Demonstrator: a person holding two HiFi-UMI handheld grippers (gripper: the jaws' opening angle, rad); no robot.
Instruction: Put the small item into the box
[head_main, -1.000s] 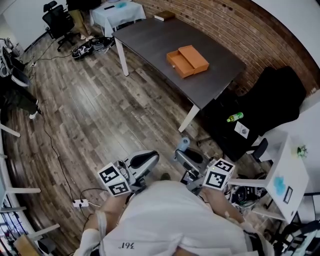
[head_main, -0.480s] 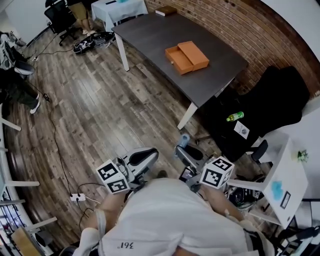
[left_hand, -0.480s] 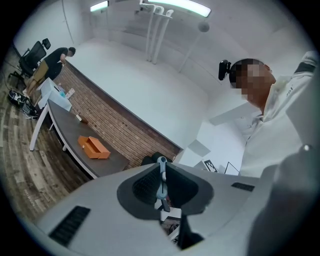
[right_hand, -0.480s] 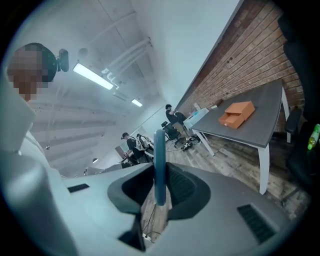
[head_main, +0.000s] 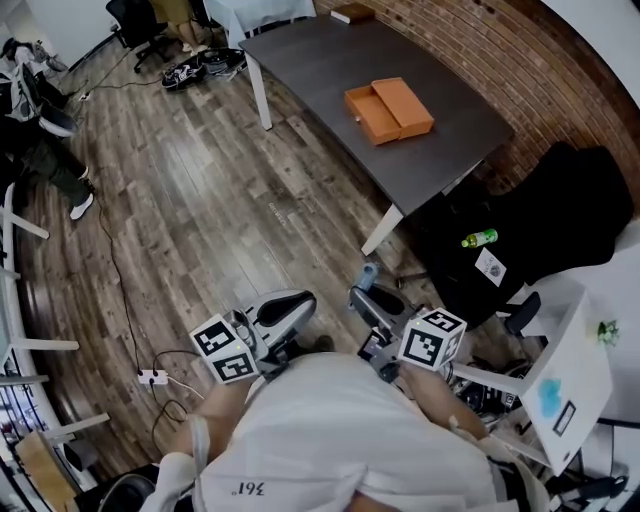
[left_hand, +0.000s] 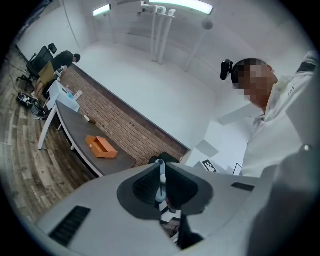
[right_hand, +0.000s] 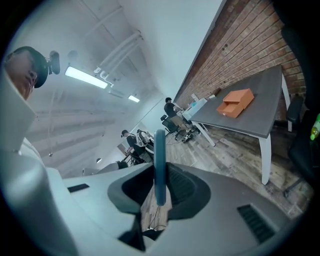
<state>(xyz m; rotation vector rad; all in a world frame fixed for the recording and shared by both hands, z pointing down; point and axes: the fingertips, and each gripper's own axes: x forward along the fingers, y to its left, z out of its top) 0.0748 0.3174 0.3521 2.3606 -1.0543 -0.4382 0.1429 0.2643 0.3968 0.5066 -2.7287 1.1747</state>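
The right gripper pinches the item, a thin blue piece seen edge-on in the right gripper view. It stands upright between the jaws and sticks out past their tips. In the head view it shows as a small blue spot just beyond that gripper, over the wood floor, well apart from the counter.

The left gripper has its jaws only a narrow slit apart and pinches nothing. It points across toward the right gripper, and a pale blue piece, apparently the item, shows through the slit. Both grippers are held close in front of the person's white shirt, their marker cubes facing up.

The box is orange and lies open on the dark counter, its two halves side by side, near the edge that runs along the brick wall. A black chair stands beside the counter's near end, with a green bottle lying on it.
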